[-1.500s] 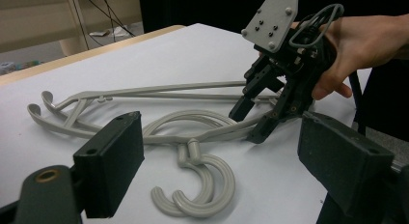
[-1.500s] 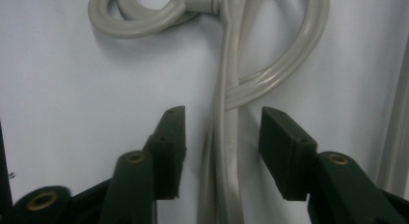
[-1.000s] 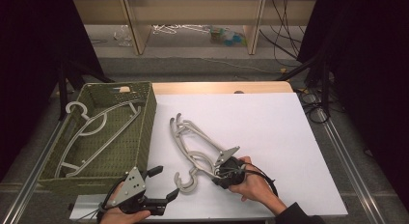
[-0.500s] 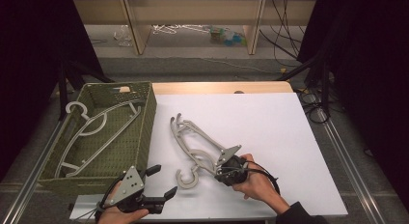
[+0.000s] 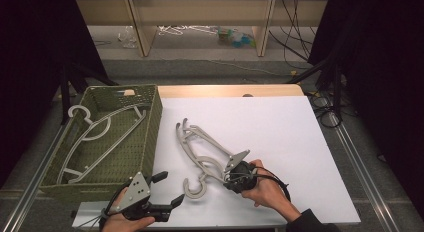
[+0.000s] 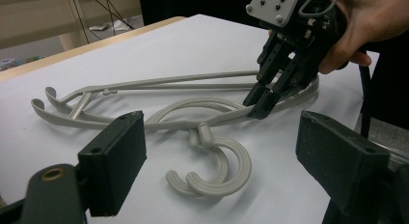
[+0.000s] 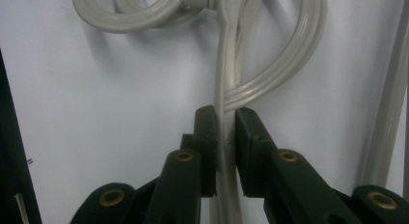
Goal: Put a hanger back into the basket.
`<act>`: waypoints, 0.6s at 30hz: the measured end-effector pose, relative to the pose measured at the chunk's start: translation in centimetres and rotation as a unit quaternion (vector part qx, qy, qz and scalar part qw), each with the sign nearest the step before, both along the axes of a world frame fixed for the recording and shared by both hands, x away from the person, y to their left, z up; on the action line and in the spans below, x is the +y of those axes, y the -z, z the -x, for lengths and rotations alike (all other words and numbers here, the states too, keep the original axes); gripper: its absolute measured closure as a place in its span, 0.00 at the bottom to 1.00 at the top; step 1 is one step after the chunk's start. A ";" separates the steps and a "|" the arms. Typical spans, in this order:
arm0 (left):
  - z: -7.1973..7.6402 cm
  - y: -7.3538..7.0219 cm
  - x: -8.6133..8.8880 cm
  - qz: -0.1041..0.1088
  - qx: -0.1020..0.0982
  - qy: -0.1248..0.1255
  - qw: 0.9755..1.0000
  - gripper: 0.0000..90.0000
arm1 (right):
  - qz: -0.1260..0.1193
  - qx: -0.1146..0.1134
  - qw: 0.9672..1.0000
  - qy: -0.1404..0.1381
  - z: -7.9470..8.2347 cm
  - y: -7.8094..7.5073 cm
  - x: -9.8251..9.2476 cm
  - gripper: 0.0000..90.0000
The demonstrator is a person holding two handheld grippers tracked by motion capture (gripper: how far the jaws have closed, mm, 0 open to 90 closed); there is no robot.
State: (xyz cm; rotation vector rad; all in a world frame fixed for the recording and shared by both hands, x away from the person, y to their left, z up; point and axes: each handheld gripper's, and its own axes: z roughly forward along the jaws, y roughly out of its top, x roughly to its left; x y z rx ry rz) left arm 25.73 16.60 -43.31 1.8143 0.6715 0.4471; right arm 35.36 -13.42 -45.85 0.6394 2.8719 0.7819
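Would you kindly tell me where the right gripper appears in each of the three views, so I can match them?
High view: right gripper, lower centre, shut on the grey hangers.
Left gripper view: upper right, jaws pointing down onto the hangers' arm.
Right gripper view: bottom centre, its own jaws clamping the arm.
Shared landmark: the hangers' hooks.

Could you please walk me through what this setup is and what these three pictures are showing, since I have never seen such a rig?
A person sits at a white table holding a hand-operated two-jaw gripper in each hand. The high view looks down from above; the other two come from cameras riding on each gripper. Two grey hangers lie stacked on the table, and a third hanger lies in the green basket at the left. The right gripper has just closed its jaws on an arm of the hangers; the right gripper view shows the pads pinching the grey strip. The left gripper waits open near the front edge, holding nothing.
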 end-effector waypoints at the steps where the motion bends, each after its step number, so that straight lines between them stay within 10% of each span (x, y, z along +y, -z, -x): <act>1: 0.0 0.0 0.0 0.000 0.000 0.000 1.000 0.20 | 0.000 0.000 1.000 0.000 0.0 0.0 0.0 0.90; 18: -0.4 -0.2 -0.3 -0.020 -0.021 -0.004 1.000 0.23 | 0.006 -0.017 0.999 -0.036 0.5 -2.6 -0.9 0.91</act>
